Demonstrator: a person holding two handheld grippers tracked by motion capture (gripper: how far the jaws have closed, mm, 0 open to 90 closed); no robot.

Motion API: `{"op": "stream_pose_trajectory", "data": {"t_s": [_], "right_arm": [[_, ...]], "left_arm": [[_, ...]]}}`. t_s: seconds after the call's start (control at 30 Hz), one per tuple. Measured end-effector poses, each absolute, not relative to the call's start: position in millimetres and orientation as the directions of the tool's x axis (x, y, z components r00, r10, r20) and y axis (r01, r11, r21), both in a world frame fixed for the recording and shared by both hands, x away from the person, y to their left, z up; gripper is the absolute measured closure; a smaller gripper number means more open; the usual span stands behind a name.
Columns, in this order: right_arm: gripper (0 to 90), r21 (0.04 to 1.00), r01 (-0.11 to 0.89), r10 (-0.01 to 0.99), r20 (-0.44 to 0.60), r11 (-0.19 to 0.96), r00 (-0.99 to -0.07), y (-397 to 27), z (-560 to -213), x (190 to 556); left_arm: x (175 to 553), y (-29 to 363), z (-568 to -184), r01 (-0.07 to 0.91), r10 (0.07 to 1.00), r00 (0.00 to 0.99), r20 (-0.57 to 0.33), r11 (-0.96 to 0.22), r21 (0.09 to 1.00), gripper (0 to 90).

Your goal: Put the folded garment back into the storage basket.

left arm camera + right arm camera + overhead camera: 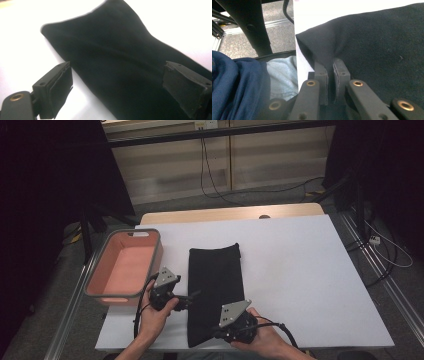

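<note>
Black cloth (120,62), lower edge cropped.

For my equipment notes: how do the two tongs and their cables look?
Both tongs, left and right, are black, each topped by a grey three-cornered plate with small dark dots. A black cable trails from each. Their jaws are flat rectangular blocks with brass-coloured rivets on the arms.

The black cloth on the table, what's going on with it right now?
A person is working on a black cloth lying flat on the white table, with a tool in each hand. The right tool is shut on the cloth's near edge, pinching up a fold. The left tool is open, its jaws spread on either side of the cloth's left edge, not gripping it. A pink bin sits to the left, nothing visible in it.
</note>
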State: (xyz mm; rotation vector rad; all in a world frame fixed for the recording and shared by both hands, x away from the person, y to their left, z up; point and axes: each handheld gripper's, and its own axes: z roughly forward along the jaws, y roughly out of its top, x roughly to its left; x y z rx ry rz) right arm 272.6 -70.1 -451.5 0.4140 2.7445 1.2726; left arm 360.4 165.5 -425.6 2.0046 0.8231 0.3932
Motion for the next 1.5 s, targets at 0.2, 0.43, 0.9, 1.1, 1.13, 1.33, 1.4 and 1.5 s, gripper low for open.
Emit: {"op": "stream_pose_trajectory", "data": {"t_s": [0.2, 0.43, 0.9, 1.1, 1.13, 1.33, 1.4, 1.5], "right_arm": [[84.3, 0.762, 0.208, 0.278, 0.039, 0.613, -0.960, -72, -451, 274], [84.3, 0.762, 0.210, 0.275, 0.043, 0.613, -0.960, -73, -451, 275], [84.3, 0.758, 0.207, 0.275, 0.038, 0.618, -0.961, -73, -453, 274], [84.2, 0.757, 0.204, 0.271, 0.037, 0.621, -0.962, -73, -454, 275], [84.3, 0.757, 0.202, 0.269, 0.035, 0.622, -0.962, -73, -454, 275], [84.2, 0.756, 0.199, 0.270, 0.030, 0.624, -0.962, -72, -454, 275], [84.3, 0.756, 0.199, 0.270, 0.030, 0.624, -0.962, -73, -454, 275], [84.2, 0.752, 0.201, 0.268, 0.034, 0.628, -0.963, -72, -455, 275]], "left_arm": [[397, 150, -421, 0.398, 0.716, 0.698, -0.022, -0.362, 0.843, 10.0], [426, 140, -422, 0.416, 0.745, 0.667, -0.025, -0.344, 0.842, 12.2], [488, 146, -441, 0.530, 0.827, 0.560, -0.048, -0.313, 0.788, 18.3], [507, 151, -446, 0.569, 0.848, 0.525, -0.075, -0.285, 0.771, 29.3], [508, 151, -446, 0.576, 0.851, 0.520, -0.078, -0.281, 0.768, 33.3], [519, 152, -454, 0.611, 0.857, 0.504, -0.107, -0.265, 0.746, 47.6], [521, 151, -459, 0.626, 0.857, 0.502, -0.119, -0.265, 0.733, 48.0], [522, 149, -462, 0.634, 0.858, 0.496, -0.132, -0.254, 0.731, 49.6]]}}
